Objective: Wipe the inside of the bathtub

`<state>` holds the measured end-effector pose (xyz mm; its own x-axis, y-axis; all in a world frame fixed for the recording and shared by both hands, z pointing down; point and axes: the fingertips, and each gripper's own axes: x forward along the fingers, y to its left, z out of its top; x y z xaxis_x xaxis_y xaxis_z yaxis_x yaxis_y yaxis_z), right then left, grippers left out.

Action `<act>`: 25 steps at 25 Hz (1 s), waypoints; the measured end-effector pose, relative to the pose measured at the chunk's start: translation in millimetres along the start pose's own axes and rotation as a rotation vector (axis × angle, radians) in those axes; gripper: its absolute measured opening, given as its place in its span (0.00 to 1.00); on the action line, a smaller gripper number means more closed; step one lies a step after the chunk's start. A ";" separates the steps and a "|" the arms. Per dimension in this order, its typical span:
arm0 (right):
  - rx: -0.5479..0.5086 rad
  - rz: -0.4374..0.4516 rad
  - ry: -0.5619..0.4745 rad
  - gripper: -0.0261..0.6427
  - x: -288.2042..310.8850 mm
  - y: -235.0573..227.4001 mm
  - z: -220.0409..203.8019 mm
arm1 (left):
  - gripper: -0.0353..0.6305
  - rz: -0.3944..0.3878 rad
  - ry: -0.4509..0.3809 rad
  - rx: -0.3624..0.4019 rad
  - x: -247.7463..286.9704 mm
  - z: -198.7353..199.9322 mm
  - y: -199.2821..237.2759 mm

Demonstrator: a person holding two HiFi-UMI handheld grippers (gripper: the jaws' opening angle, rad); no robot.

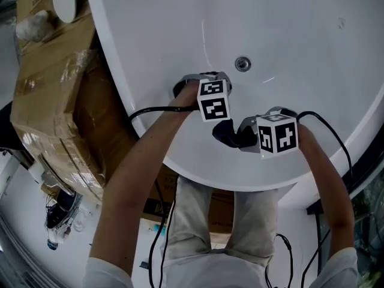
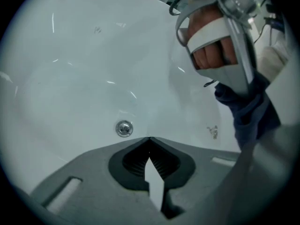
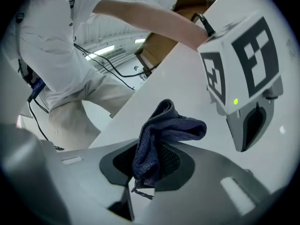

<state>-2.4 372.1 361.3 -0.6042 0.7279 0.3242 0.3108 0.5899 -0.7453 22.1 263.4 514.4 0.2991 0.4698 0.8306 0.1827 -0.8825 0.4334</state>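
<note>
The white bathtub (image 1: pixel 300 35) fills the head view, its round metal drain (image 1: pixel 242 63) on the floor of the tub. My right gripper (image 1: pixel 239 134) is over the tub's near end, shut on a dark blue cloth (image 1: pixel 224 132); in the right gripper view the cloth (image 3: pixel 161 137) bunches up out of the right gripper (image 3: pixel 140 172). My left gripper (image 1: pixel 213 101) hovers just to its left, apart from the cloth. In the left gripper view the left gripper (image 2: pixel 149 140) is shut on nothing, with the drain (image 2: pixel 123 128) just beyond its tips. The cloth (image 2: pixel 248 111) hangs at the right there.
Wrapped cardboard boxes (image 1: pixel 54 89) stand against the tub's left side. Black cables (image 1: pixel 153 110) trail from both grippers over the tub's near rim (image 1: pixel 240 183). Bottles and clutter (image 1: pixel 60 215) lie on the floor at lower left. A small speck (image 2: pixel 212 131) marks the tub wall.
</note>
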 end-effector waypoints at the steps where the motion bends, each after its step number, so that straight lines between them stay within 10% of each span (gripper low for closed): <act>1: 0.003 -0.011 0.024 0.14 0.6 -5.4 -8.8 | 0.05 -0.011 -0.005 -0.014 0.3 0.3 0.7; 25: -0.050 -0.588 0.408 0.14 -14.7 -188.4 -164.9 | 0.05 -0.044 0.003 -0.026 45.8 -13.2 11.4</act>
<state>68.8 307.8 593.0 -0.3630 0.3512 0.8631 0.0572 0.9329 -0.3556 25.5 274.5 561.9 0.2885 0.5079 0.8116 0.1712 -0.8614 0.4782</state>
